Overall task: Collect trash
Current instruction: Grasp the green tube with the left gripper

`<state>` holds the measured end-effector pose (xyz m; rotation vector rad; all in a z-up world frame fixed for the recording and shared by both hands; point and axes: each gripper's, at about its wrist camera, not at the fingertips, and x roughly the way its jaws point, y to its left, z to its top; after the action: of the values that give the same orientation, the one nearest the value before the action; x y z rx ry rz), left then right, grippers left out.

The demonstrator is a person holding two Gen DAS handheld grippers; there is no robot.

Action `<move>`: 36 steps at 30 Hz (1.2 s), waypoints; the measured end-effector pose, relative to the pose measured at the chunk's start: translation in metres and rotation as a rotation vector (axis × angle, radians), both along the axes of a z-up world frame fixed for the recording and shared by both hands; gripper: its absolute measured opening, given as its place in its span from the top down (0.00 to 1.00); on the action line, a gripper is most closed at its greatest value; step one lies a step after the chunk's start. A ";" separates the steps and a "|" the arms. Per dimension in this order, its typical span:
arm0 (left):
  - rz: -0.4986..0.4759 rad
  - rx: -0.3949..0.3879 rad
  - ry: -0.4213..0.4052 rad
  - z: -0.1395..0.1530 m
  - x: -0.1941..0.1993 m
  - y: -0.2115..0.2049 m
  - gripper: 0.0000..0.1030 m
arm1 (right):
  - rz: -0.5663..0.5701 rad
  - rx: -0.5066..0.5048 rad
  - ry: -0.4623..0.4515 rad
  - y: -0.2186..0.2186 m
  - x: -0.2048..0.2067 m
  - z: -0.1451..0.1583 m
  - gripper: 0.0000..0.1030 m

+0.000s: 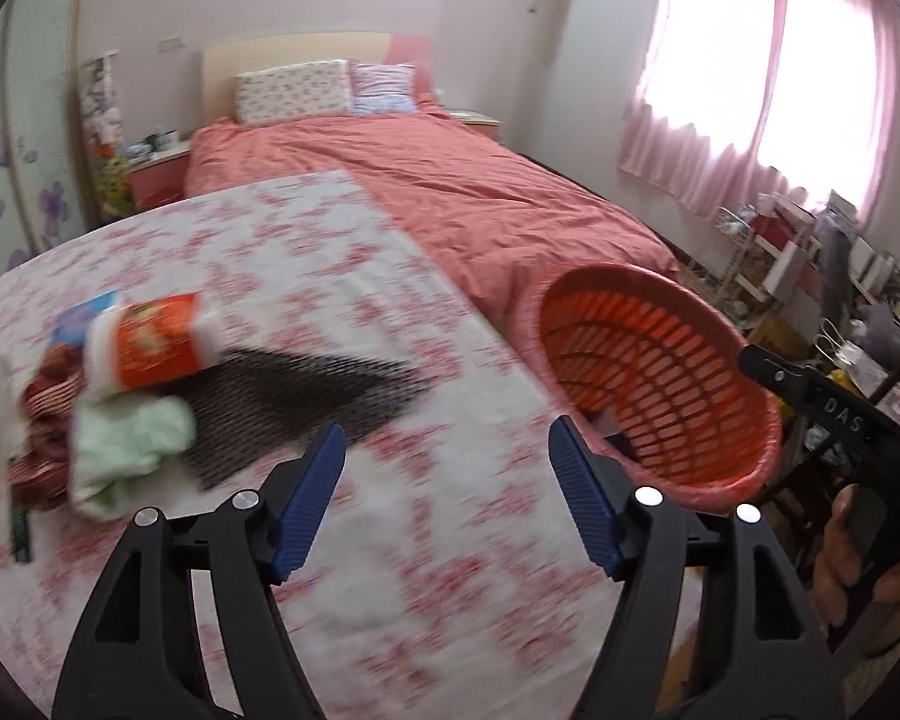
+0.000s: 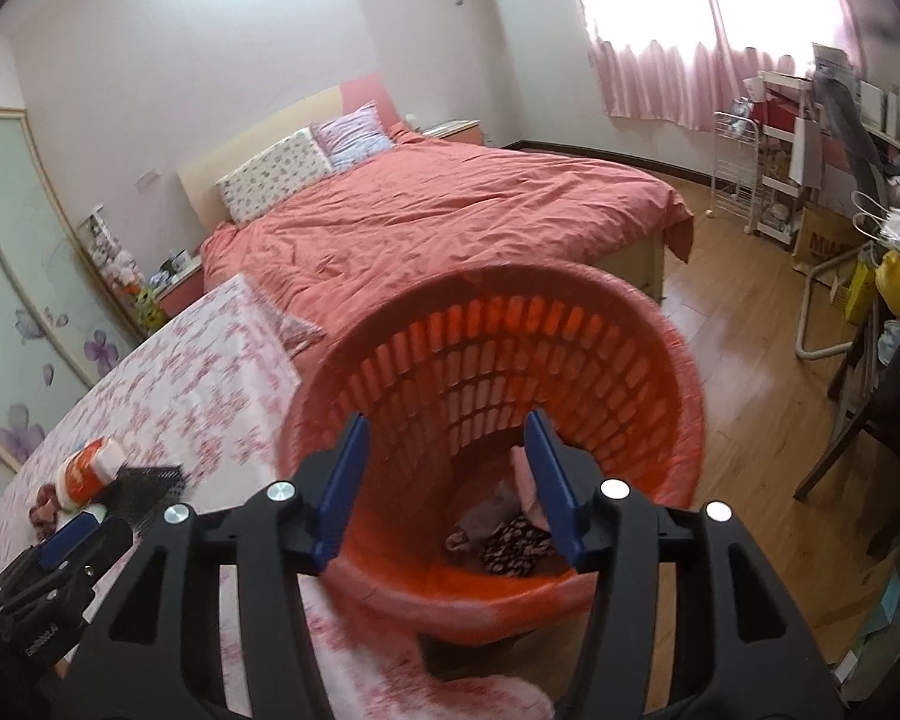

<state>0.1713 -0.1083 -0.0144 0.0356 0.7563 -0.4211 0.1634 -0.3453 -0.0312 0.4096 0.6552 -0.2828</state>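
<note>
A pile of trash lies on the floral tablecloth [image 1: 306, 240]: an orange snack wrapper [image 1: 156, 342], a pale green crumpled piece [image 1: 129, 444], red striped packaging [image 1: 45, 420] and a black mesh sheet [image 1: 294, 396]. My left gripper [image 1: 447, 498] is open and empty, right of the pile. An orange slatted basket [image 1: 654, 384] stands beside the table's right edge. My right gripper [image 2: 444, 486] is open and empty over the basket's mouth [image 2: 498, 360]. Crumpled scraps [image 2: 504, 531] lie in the basket's bottom.
A bed with a coral cover [image 2: 450, 210] stands behind the table. Wooden floor [image 2: 744, 360] runs to the right. Shelves and bags [image 2: 810, 180] crowd the right wall under a pink-curtained window. A dark chair [image 2: 870, 420] stands at the right.
</note>
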 end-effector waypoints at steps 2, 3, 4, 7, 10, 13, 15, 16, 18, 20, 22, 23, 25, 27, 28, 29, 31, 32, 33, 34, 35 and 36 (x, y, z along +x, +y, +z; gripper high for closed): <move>0.044 0.013 -0.005 0.001 -0.001 0.020 0.31 | 0.029 -0.008 0.003 0.012 0.001 0.002 0.48; 0.059 0.016 -0.006 0.001 -0.001 0.026 0.31 | 0.045 -0.011 0.006 0.019 0.003 0.003 0.48; 0.083 0.014 -0.005 0.001 -0.002 0.038 0.31 | 0.056 -0.013 0.007 0.025 0.004 0.004 0.48; 0.135 0.010 0.003 0.001 -0.003 0.064 0.31 | 0.101 -0.022 0.013 0.048 0.009 0.007 0.48; 0.187 0.004 0.010 0.001 -0.004 0.091 0.31 | 0.144 -0.028 0.018 0.071 0.013 0.008 0.48; 0.239 0.010 0.014 -0.002 -0.005 0.118 0.31 | 0.189 -0.034 0.022 0.095 0.019 0.010 0.48; 0.273 0.017 0.012 -0.003 -0.007 0.137 0.31 | 0.218 -0.037 0.025 0.109 0.022 0.010 0.48; 0.292 0.023 0.011 -0.004 -0.008 0.147 0.31 | 0.229 -0.039 0.026 0.115 0.022 0.011 0.48; 0.338 0.045 0.010 -0.007 -0.008 0.165 0.31 | 0.254 -0.041 0.029 0.126 0.024 0.011 0.48; 0.379 0.050 0.021 -0.012 -0.006 0.187 0.31 | 0.272 -0.042 0.032 0.135 0.026 0.010 0.48; 0.410 0.052 0.038 -0.017 -0.004 0.204 0.31 | 0.287 -0.044 0.036 0.142 0.027 0.010 0.48; 0.421 0.050 0.048 -0.019 -0.001 0.211 0.31 | 0.294 -0.043 0.039 0.145 0.028 0.009 0.48; 0.434 0.045 0.060 -0.022 0.003 0.218 0.31 | 0.303 -0.040 0.045 0.150 0.031 0.007 0.48; 0.426 0.034 0.070 -0.025 0.008 0.218 0.36 | 0.312 -0.036 0.050 0.154 0.033 0.005 0.48; 0.417 0.037 0.077 -0.026 0.011 0.217 0.39 | 0.315 -0.036 0.051 0.155 0.034 0.005 0.48; 0.409 0.044 0.084 -0.029 0.015 0.214 0.40 | 0.319 -0.037 0.052 0.156 0.035 0.004 0.48; 0.400 0.054 0.111 -0.036 0.023 0.209 0.49 | 0.325 -0.037 0.053 0.158 0.035 0.004 0.48; 0.398 0.051 0.129 -0.039 0.025 0.210 0.51 | 0.327 -0.037 0.053 0.158 0.036 0.004 0.48; 0.404 0.053 0.129 -0.039 0.024 0.209 0.52 | 0.329 -0.038 0.053 0.158 0.037 0.004 0.48; 0.407 0.056 0.127 -0.039 0.027 0.208 0.53 | 0.330 -0.038 0.053 0.158 0.037 0.003 0.48; 0.410 0.051 0.130 -0.039 0.029 0.208 0.53 | 0.331 -0.037 0.054 0.158 0.038 0.003 0.48; 0.416 0.048 0.130 -0.038 0.031 0.209 0.53 | 0.331 -0.036 0.055 0.159 0.039 0.002 0.48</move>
<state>0.2024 0.1005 -0.0528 -0.1036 0.8773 -0.0085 0.2020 -0.1868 -0.0291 0.2536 0.7587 0.0093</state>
